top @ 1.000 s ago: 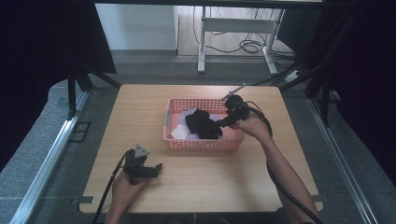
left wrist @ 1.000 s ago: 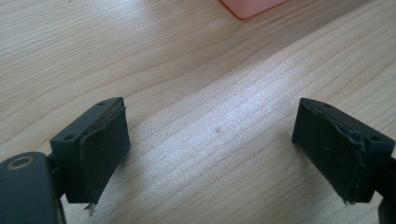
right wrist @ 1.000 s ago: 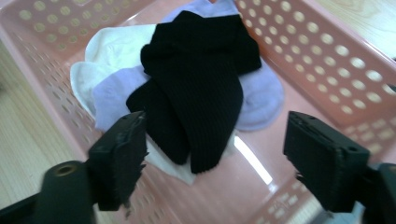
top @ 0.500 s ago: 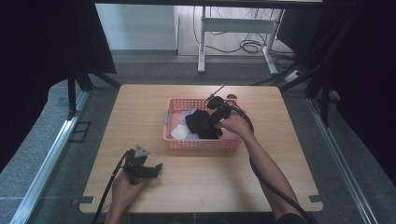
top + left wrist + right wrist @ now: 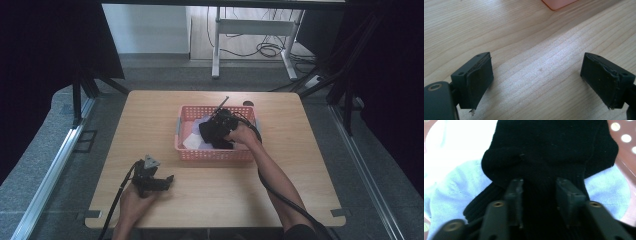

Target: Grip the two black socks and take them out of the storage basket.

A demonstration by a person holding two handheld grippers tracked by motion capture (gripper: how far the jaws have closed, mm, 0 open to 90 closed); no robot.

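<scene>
A pink mesh basket (image 5: 215, 155) stands at the middle of the wooden table (image 5: 150, 120). It holds a black knitted garment (image 5: 209, 131) on top of pale white-blue cloth (image 5: 192, 141). My right gripper (image 5: 220, 122) reaches down into the basket. In the right gripper view its jaws (image 5: 539, 195) are drawn close with a fold of the black garment (image 5: 549, 150) between them, and the pale cloth (image 5: 451, 190) lies underneath. My left gripper (image 5: 167, 180) rests low near the table's front left. It is wide open (image 5: 536, 82) over bare wood, holding nothing.
A corner of the basket (image 5: 557, 3) lies just ahead of the left gripper. The basket's perforated wall (image 5: 624, 135) is close to the right gripper's right side. Cables trail from both grippers. Beyond the table stands a white desk frame (image 5: 250, 30) with cables on the floor.
My right gripper has moved left across the basket and lower onto the black garment. The left gripper has stayed in place.
</scene>
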